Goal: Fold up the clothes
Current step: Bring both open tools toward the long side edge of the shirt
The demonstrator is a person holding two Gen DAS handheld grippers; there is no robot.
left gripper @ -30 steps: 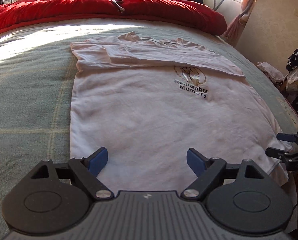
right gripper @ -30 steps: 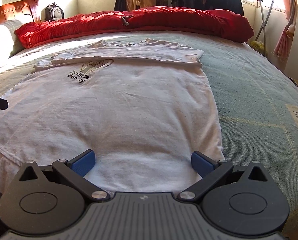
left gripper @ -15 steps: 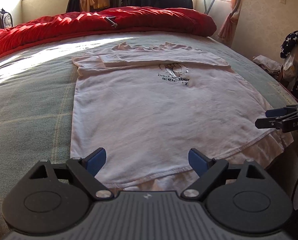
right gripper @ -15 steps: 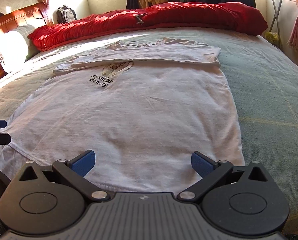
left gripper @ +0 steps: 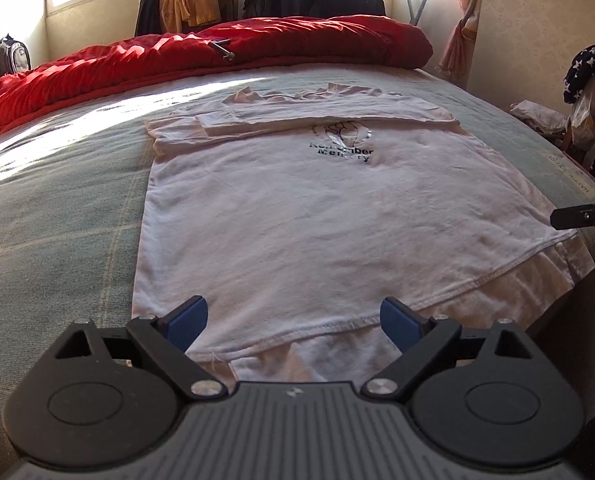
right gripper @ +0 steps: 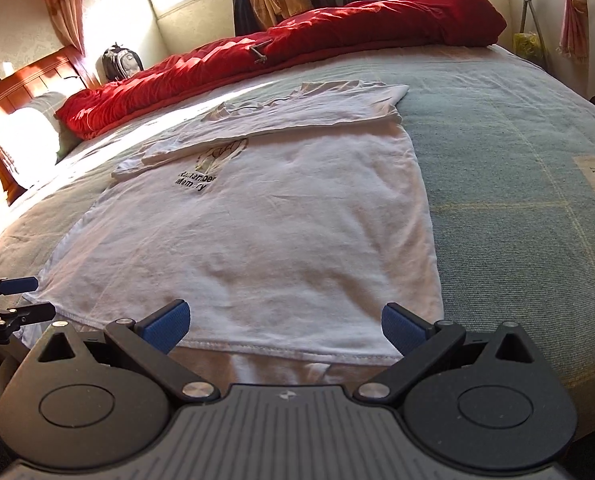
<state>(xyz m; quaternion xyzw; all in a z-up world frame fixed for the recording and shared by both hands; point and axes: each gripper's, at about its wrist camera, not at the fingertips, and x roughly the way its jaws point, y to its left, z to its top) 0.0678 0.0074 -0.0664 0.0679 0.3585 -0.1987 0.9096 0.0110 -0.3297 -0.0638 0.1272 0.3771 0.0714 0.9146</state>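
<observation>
One big bed [left gripper: 57, 208] holds everything. Its red blanket [left gripper: 217, 56] is bunched up far behind the white shirt [left gripper: 317, 216]. The shirt lies flat in the middle, sleeves already folded in, its long way running straight away from both claws. The shirt's bottom hem is the nearest part. The left claw [left gripper: 293, 322] is over the hem's left end, spreading wider with nothing pinched. The right claw [right gripper: 283, 322] is over the hem's right end, spread wide and empty too. Both look equally near. Nothing lies between the claws and the hem.
</observation>
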